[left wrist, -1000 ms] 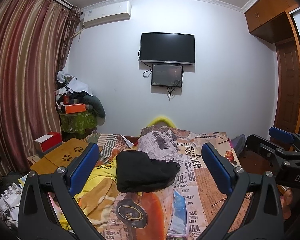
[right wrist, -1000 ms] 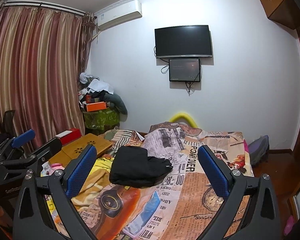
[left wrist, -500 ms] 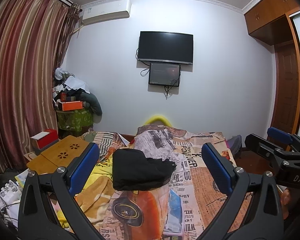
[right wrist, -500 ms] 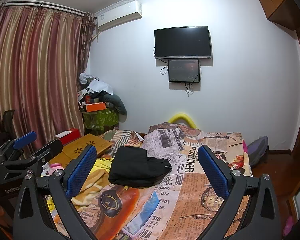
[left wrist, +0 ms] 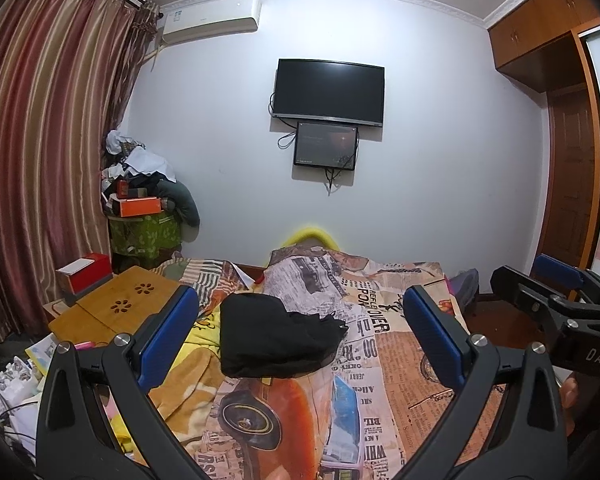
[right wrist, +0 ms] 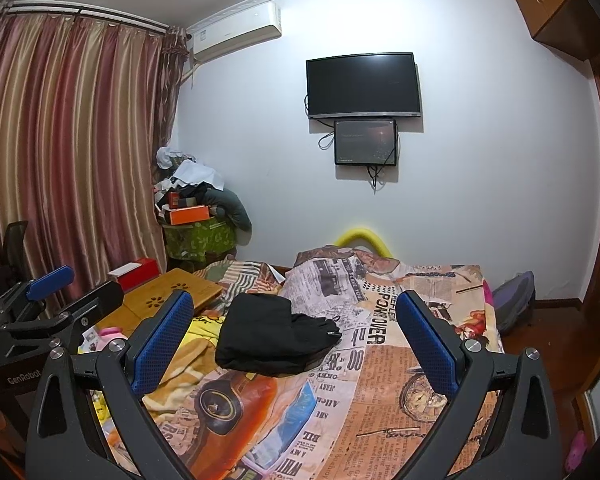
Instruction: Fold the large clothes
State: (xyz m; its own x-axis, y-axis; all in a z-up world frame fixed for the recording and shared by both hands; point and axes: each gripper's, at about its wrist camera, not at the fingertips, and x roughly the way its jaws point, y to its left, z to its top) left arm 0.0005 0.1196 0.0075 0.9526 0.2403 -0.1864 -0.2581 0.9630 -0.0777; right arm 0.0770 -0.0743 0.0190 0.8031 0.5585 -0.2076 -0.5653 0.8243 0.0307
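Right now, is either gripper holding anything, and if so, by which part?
Nothing is held. The left gripper and right gripper are both open and empty, short of the black garment, which lies in a heap on the bed.

A newspaper-print bedspread [right wrist: 384, 360] fills the lower middle of both views; its readable upside-down words include "POWER", "JERRY", "Allen" and "BILL". In the right wrist view, "GenRobot" is printed on the left gripper [right wrist: 52, 292] at lower left. In the left wrist view, "DAS" shows on the right gripper [left wrist: 540, 280] at right.
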